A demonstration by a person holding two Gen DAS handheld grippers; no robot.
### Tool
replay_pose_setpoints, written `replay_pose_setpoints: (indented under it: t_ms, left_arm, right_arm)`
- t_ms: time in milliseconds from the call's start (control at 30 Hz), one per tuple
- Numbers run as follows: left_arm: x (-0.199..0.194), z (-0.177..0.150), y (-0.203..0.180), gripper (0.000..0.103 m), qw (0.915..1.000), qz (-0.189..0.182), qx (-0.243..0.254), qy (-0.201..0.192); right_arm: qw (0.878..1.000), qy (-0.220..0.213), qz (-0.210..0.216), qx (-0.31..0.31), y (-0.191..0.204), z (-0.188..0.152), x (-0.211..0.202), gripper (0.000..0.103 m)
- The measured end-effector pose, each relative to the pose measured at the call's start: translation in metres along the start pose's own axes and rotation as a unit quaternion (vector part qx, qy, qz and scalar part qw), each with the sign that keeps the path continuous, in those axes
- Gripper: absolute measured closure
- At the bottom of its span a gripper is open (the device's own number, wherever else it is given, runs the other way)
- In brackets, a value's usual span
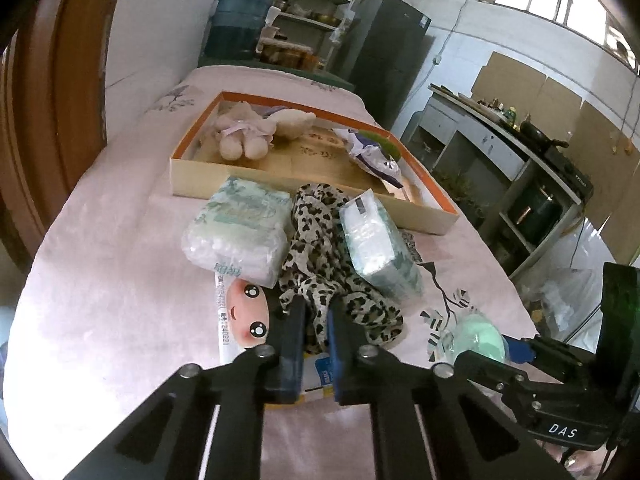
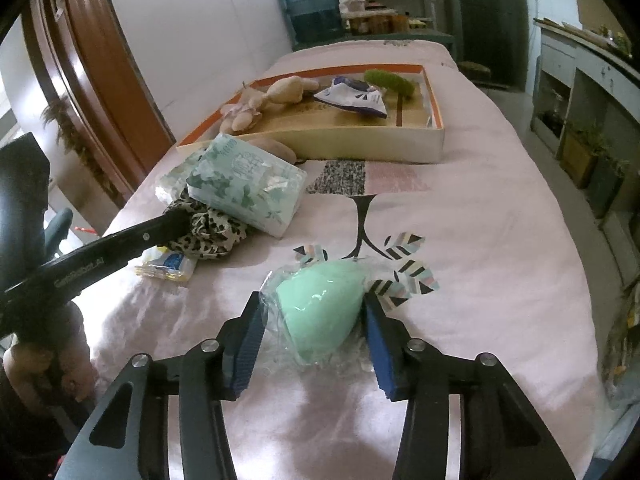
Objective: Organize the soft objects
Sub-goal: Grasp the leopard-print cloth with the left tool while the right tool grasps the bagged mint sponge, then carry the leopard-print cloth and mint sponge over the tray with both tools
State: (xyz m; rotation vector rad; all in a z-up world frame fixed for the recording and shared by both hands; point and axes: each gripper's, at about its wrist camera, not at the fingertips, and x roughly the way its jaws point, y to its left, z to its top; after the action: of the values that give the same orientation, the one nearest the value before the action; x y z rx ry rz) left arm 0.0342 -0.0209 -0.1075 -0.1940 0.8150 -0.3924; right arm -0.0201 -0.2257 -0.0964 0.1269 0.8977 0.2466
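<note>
Leopard scarf (image 1: 332, 276) beside wrapped mint sponge (image 2: 320, 312)

left gripper (image 1: 316, 314): angled downward, black arms converging to blue-padded fingers (image 1: 294, 336), nearly together, pinching a fold of the leopard-print scarf (image 1: 340, 276)
left gripper, seen from the right wrist view: long black arm (image 2: 120, 240) reaching in from the left edge, tip buried in the scarf
right gripper (image 2: 312, 312): angled downward, fingers (image 2: 250, 336) about half apart, blue pads flanking the wrapped mint-green sponge (image 2: 320, 312); right pad against the sponge, left pad at its clear wrapper
hand (image 2: 52, 360): bare, wrapped around the left gripper's handle at the lower left edge
</note>
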Motion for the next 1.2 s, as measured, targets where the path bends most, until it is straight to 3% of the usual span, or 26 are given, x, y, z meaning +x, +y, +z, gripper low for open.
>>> replay_pose_setpoints:
  t_ms: [667,1200]
  left_arm:
    - [-0.061,0.022,-0.01,0.099,0.9947,0.013,0.031,-0.097]
    - [-0.081,0.044,-0.011,0.099,0.9908,0.016,0.033,-0.13]
  right_arm:
    - [0.999,-0.04,0.009,-0.026,0.017,0.018,-0.028,0.058]
    - [0.996,-0.073,0.009,-0.055,0.027,0.047,-0.045,0.058]
